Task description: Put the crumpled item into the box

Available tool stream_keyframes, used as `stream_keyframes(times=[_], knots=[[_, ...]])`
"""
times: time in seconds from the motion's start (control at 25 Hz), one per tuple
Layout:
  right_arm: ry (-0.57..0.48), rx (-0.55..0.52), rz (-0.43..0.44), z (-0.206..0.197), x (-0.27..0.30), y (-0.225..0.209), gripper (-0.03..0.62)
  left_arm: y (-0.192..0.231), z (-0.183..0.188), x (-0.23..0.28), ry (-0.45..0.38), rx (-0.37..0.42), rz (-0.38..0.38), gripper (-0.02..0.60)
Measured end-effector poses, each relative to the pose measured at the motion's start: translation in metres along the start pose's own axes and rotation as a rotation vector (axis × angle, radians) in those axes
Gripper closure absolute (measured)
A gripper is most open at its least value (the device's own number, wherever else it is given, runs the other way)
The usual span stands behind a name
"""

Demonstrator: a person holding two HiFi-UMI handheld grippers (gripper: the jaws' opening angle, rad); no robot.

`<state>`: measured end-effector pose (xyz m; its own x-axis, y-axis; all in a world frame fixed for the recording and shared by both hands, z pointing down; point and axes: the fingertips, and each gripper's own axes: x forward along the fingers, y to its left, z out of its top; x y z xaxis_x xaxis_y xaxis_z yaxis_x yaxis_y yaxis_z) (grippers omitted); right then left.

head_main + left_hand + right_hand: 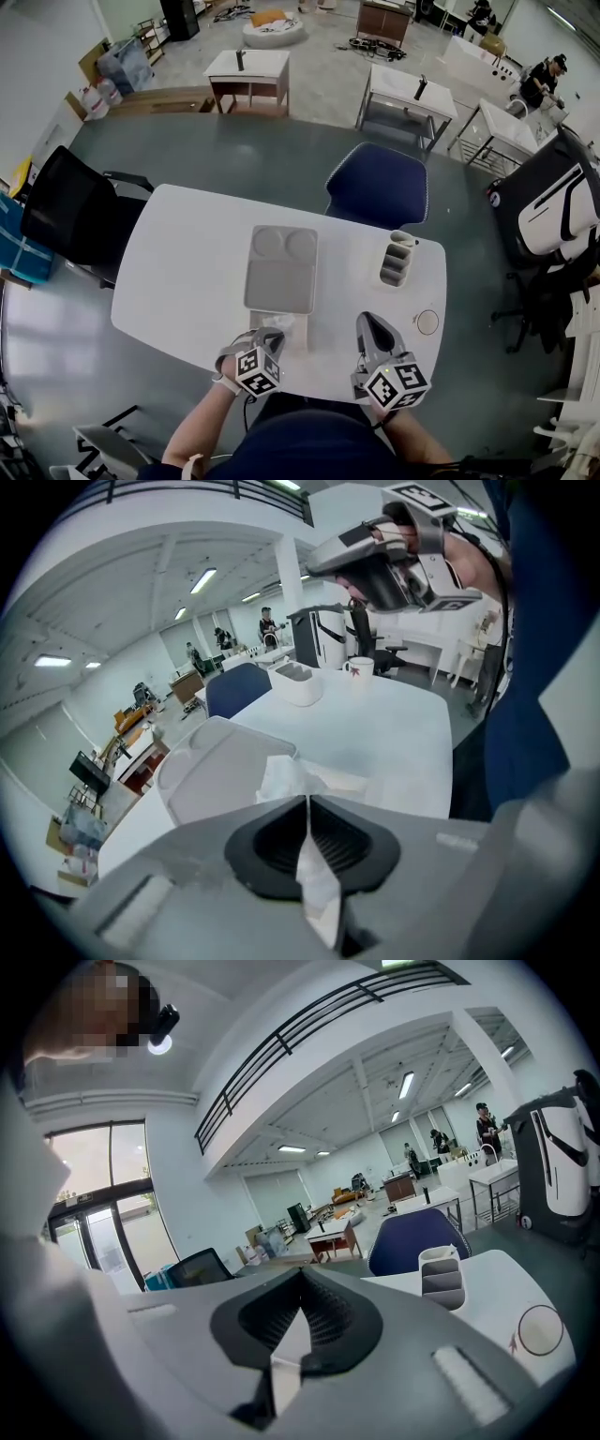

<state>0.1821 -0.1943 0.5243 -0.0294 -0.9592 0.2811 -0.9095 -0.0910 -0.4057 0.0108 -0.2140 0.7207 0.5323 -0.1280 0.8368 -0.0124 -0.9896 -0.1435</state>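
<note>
The crumpled item is a white tissue (298, 778) bunched just ahead of my left gripper (307, 801), whose jaws are shut on a fold of it. In the head view the tissue (286, 327) lies at the table's near edge, just in front of the flat grey box (281, 272), with my left gripper (270, 337) pointing steeply down onto it. The box (211, 771) has two round hollows at its far end. My right gripper (369, 328) hovers to the right of the tissue, shut (300, 1271) with nothing in it.
A white desk organiser (398, 259) stands at the table's right, with a round coaster (427, 322) near the edge. A blue chair (378, 185) sits behind the table and a black one (66, 211) to the left. A mug (359, 667) stands far off.
</note>
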Motion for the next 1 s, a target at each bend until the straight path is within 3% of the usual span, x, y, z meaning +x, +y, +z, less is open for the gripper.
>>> stream_keyframes(times=[0.76, 1.0], knots=[[0.021, 0.012, -0.002, -0.01, -0.002, -0.001, 0.592, -0.006, -0.027, 0.056, 0.136, 0.091, -0.054, 0.566], [0.035, 0.016, 0.002, -0.015, -0.005, -0.001, 0.592, -0.011, -0.034, 0.068, 0.148, 0.053, -0.075, 0.563]])
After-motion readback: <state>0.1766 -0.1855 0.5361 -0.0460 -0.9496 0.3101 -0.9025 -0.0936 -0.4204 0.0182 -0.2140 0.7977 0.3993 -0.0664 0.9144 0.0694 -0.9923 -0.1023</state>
